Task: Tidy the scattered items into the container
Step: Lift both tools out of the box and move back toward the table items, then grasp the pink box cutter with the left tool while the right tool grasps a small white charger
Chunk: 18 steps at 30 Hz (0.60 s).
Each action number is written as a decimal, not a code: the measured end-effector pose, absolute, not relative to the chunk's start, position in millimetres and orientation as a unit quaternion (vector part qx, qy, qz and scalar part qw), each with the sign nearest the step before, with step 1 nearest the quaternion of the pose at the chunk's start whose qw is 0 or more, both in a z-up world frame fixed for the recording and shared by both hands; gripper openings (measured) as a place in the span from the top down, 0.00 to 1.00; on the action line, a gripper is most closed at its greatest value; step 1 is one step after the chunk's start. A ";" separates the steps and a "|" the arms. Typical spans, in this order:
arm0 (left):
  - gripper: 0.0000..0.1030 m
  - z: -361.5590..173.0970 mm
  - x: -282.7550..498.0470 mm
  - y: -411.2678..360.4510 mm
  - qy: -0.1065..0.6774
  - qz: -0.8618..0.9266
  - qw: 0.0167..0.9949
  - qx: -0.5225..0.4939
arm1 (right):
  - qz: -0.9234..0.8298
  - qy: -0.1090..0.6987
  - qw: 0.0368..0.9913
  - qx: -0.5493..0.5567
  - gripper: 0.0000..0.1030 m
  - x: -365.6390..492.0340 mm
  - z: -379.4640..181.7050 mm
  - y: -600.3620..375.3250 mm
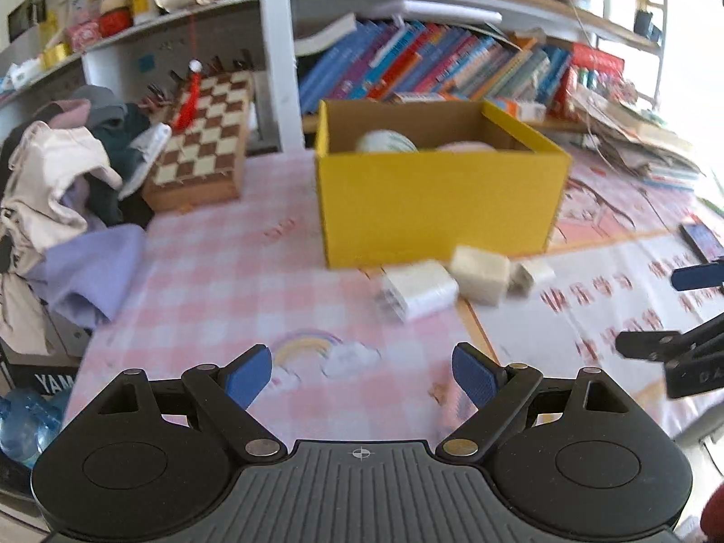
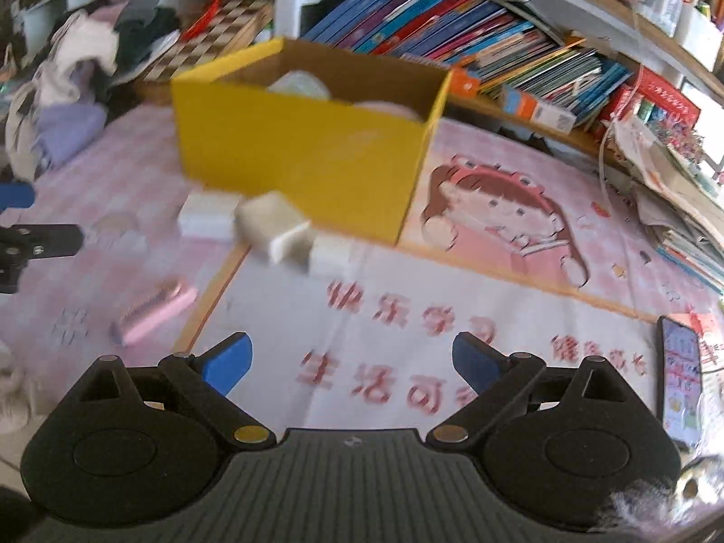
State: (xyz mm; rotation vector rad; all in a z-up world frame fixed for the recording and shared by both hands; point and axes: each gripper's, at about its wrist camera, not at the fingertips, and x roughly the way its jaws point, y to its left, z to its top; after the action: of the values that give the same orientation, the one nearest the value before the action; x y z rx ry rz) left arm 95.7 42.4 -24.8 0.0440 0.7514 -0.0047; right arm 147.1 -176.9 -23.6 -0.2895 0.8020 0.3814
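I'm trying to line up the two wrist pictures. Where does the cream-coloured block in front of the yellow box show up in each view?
Left wrist: cream block right of centre, at the box's near right corner, between two white blocks.
Right wrist: cream block left of centre, before the box's near wall, again the middle of three.
Shared landmark: the yellow box.

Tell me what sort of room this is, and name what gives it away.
Probably a child's study or bedroom at home. A shelf packed with colourful books runs behind the table, the table cover shows a cartoon girl, and a heap of clothes sits beside a chessboard.
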 end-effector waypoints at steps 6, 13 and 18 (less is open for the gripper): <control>0.13 -39.5 87.2 23.9 0.385 -0.033 0.920 0.060 | 0.206 0.399 0.879 -0.160 0.07 129.3 -34.2 -163.6; 0.14 -48.9 82.6 10.4 0.389 -0.057 0.916 0.083 | 0.213 0.400 0.873 -0.179 0.24 121.3 -37.8 -155.1; 0.21 -57.4 86.1 4.1 0.391 -0.073 0.913 0.087 | 0.212 0.407 0.871 -0.176 0.41 127.9 -38.3 -155.4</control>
State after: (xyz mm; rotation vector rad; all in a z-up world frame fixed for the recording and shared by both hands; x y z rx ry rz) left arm 86.1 4.1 -57.4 0.1789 0.8059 -0.1513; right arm 127.9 -155.4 -38.3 -0.3675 0.8514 0.4436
